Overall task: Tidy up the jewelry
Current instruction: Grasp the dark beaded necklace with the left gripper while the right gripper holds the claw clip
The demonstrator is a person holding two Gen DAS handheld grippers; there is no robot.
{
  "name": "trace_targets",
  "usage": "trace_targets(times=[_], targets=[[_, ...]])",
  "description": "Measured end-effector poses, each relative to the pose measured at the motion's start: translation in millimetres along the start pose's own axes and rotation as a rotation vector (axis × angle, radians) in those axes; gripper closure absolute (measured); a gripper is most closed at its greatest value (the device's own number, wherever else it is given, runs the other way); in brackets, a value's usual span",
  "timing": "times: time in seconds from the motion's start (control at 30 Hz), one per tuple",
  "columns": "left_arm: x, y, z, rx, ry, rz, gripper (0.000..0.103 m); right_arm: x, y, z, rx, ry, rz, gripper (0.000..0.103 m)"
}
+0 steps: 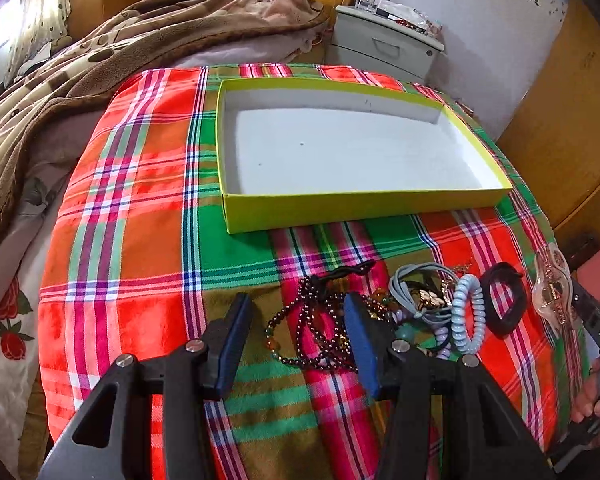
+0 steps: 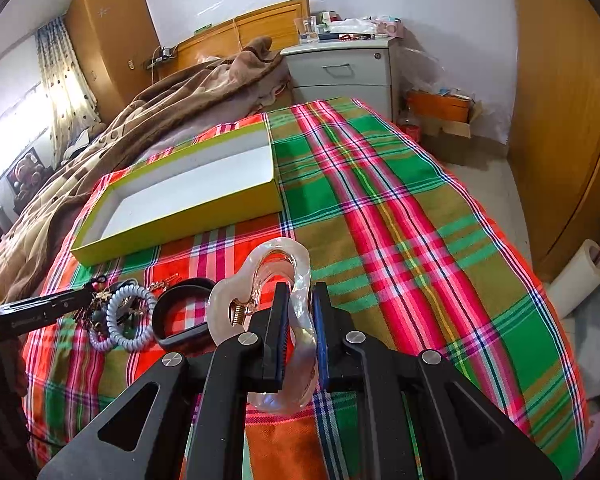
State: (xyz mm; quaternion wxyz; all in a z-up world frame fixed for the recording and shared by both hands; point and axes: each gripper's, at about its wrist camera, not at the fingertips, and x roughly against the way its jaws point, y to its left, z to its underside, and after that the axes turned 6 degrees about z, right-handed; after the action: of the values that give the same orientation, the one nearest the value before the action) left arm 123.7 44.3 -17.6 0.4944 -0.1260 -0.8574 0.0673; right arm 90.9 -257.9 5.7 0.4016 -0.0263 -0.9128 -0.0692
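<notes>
Jewelry lies heaped on the red, green and pink plaid cloth (image 1: 140,208) that covers the bed, and the left gripper (image 1: 296,340) hangs over that heap with its blue-padded jaws spread apart and nothing between them. From the left wrist view, a dark garnet-coloured bead strand (image 1: 320,320) sits between the pads at 6 o'clock, a grey cord bracelet (image 1: 410,280) and a pale blue spiral hair tie (image 1: 466,316) lie toward 4 o'clock, and a black elastic band (image 1: 504,300) rests just beside the tie, farther to 3 o'clock. The shallow yellow-green cardboard box with a white inside (image 1: 364,208) stands at 12 o'clock from the heap, apart from it.

The right gripper (image 2: 300,320) is clenched on a translucent pearly pink claw hair clip (image 2: 276,280), the clip's body pinched between the two pads and its looped top rising above the fingertips, lifted off the cloth. In the right wrist view the box (image 2: 180,216) lies toward 10 o'clock and the spiral tie (image 2: 130,316) and black band (image 2: 180,312) at 9 o'clock.
</notes>
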Motion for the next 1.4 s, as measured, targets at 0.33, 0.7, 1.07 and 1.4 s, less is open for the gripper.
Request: trace_targets(times=[0.33,0.7,1.07,1.4], targets=[[-6,-7,-8,-0.063,0.018,0.017,0.076,-3,-4,0,-0.014,0.002,0.005,0.091],[-7,4,-15,-0.003,0.016,0.086,0.087,-3,-6,1,-0.016,0.002,0.002,0.091],[12,4,-11,0.045,-0.057,0.127,0.088,4,-8,2,-0.015,-0.019,-0.002,0.091],[36,-7,-10,0.039,-0.112,0.169,0.088,16,-8,2,-0.006,-0.055,-0.016,0.091]])
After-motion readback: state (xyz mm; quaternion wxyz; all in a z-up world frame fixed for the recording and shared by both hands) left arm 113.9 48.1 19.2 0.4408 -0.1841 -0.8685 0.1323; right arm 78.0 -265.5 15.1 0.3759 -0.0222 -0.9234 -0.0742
